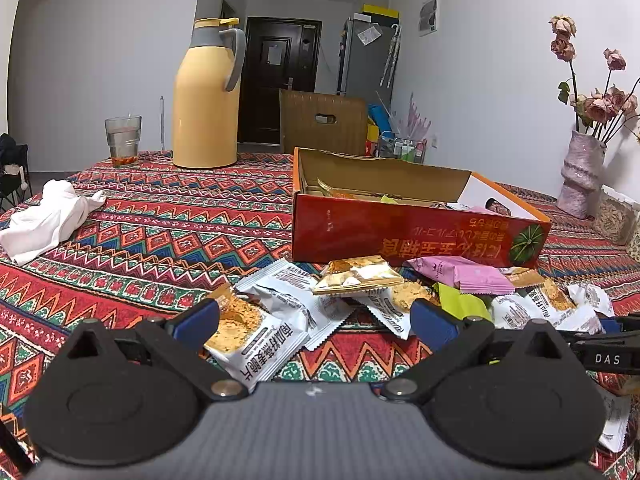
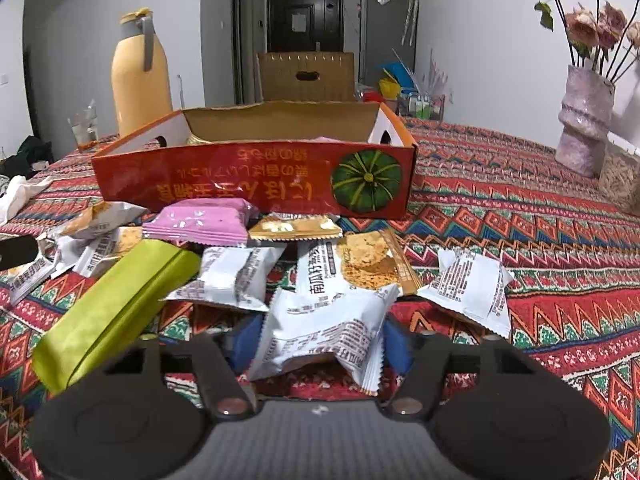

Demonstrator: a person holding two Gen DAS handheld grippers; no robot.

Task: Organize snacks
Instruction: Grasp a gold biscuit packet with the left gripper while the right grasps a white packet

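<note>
Where the patterned tablecloth (image 1: 160, 240) is covered with loose snack packets, an open red cardboard box (image 2: 256, 184) stands just behind the pile, its long printed wall turned to both cameras. Inside the box only few things show over the wall: a golden wrapper (image 1: 332, 188) near its left end and something pink (image 1: 486, 210) near the right end; how much more lies in it, I cannot tell, because the wall hides the bottom.

The right gripper (image 2: 320, 344) has a white packet (image 2: 324, 332) between its blue pads, and the pads press its sides, so the wrapper looks crumpled. The left gripper (image 1: 316, 320) is spread wide above the pile, and another white packet with a cracker picture (image 1: 256, 336) lies against its left finger, not pinched.

In the pile there are also a pink packet (image 2: 200, 222), a green packet (image 2: 116, 312) and a gold packet (image 1: 358, 276).

Behind the box stand a yellow thermos jug (image 1: 206, 100) and a glass (image 1: 123, 140) with a little liquid and red bits at the bottom. A vase (image 1: 580, 172) holds dried flowers at the right.
</note>
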